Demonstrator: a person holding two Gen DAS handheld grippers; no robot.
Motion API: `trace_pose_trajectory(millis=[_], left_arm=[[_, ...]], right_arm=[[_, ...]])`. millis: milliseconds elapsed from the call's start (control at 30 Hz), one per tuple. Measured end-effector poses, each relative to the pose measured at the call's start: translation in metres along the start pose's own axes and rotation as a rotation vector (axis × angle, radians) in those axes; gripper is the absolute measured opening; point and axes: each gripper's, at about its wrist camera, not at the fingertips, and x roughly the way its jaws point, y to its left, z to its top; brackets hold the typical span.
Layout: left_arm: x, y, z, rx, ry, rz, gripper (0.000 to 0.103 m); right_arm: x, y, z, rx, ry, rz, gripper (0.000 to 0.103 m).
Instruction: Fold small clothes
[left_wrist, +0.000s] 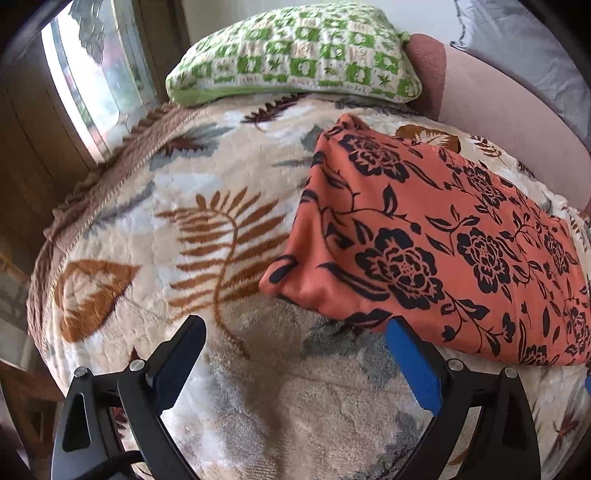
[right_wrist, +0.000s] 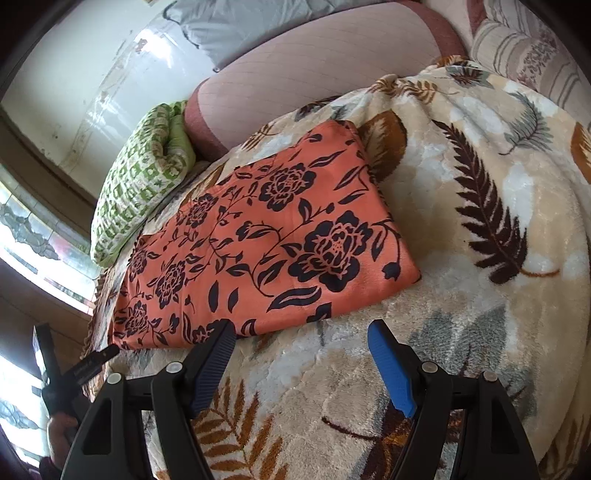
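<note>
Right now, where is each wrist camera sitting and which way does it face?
Left wrist: on the left gripper, angled down at the leaf-print blanket, at the orange floral garment's near-left corner; both open fingers show.
Right wrist: on the right gripper, looking down at the garment's near edge; its open fingers, the left gripper and a hand show.
Shared: garment, blanket, green checked cushion.

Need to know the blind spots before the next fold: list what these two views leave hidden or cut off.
- Orange floral cloth: left wrist view, its far end runs off the right edge.
- Same cloth: right wrist view, folded layers hide the garment's shape.
- Left gripper: right wrist view, only one dark fingertip shows at the left edge.
- Green checked pillow: right wrist view, the cloth covers its lower edge.
</note>
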Motion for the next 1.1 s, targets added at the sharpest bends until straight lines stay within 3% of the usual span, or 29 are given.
trace_pose_trajectory(millis=[367, 533, 767, 833, 933, 1100], left_arm=[[-0.001, -0.009, 0.007, -0.002, -0.012, 0.028, 0.098], [0.001, -0.017, 0.009, 0.011, -0.028, 0.058, 0.098], [0.003, -0.022, 0.012, 0.027, -0.041, 0.107, 0.098], [-0.004, -0.023, 0.01, 0.03, -0.041, 0.093, 0.098], [-0.019, -0.021, 0.004, 0.014, -0.026, 0.005, 0.098], [-0.033, -0.012, -0.007, -0.052, -0.014, -0.08, 0.098]], right_arm=[[0.034, 0.025, 0.034, -0.128, 0.011, 0.006, 0.077], [0.074, 0.011, 0.036, -0.048, 0.15, -0.026, 0.077], [0.064, 0.013, 0.037, -0.035, 0.143, 0.004, 0.077], [0.059, 0.013, 0.038, -0.033, 0.131, 0.021, 0.077], [0.052, 0.018, 0.041, -0.039, 0.113, 0.053, 0.077], [0.045, 0.027, 0.033, -0.074, 0.127, 0.084, 0.077]])
